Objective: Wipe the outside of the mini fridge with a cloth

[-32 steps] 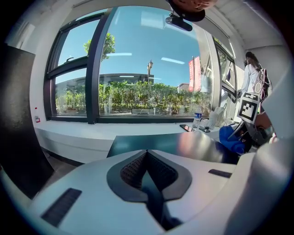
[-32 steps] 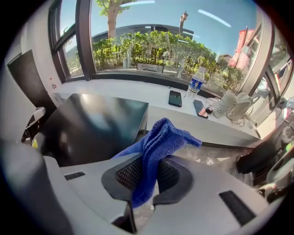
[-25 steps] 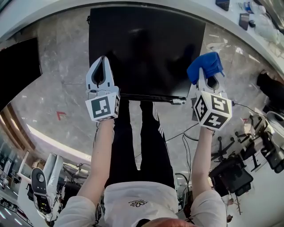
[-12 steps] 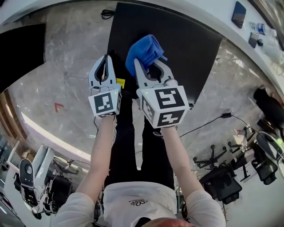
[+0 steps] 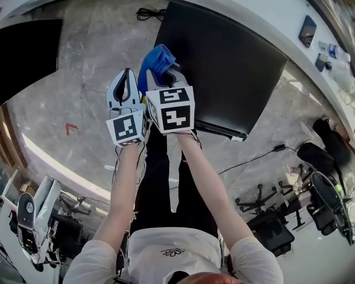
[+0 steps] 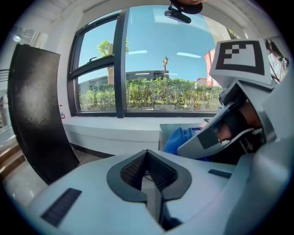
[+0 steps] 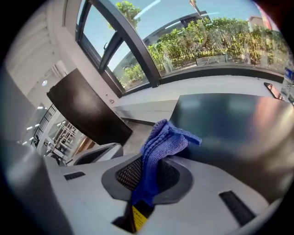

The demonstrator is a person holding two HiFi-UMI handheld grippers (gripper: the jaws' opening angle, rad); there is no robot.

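Observation:
The mini fridge (image 5: pixel 227 61) is a black box seen from above; its glossy top (image 7: pixel 229 121) fills the right of the right gripper view. My right gripper (image 5: pixel 160 75) is shut on a blue cloth (image 5: pixel 157 60) at the fridge's left edge. The cloth (image 7: pixel 161 142) sticks up out of the jaws. Just left of it, off the fridge and over the floor, my left gripper (image 5: pixel 126 80) is shut with nothing in it. In the left gripper view the closed jaws (image 6: pixel 147 158) point at the window, with the cloth (image 6: pixel 181 137) and right gripper (image 6: pixel 229 133) at the right.
A black cabinet (image 5: pixel 28 55) stands at the upper left. A cable (image 5: pixel 147 12) lies behind the fridge and a power cord (image 5: pixel 260 156) runs across the marble floor to its right. Office chairs (image 5: pixel 283 222) crowd the lower right. A white window ledge (image 6: pixel 115 133) runs behind.
My right gripper has carried the blue cloth from the fridge's right side across the top to its left edge, ending beside the left gripper. The left gripper has stayed put.

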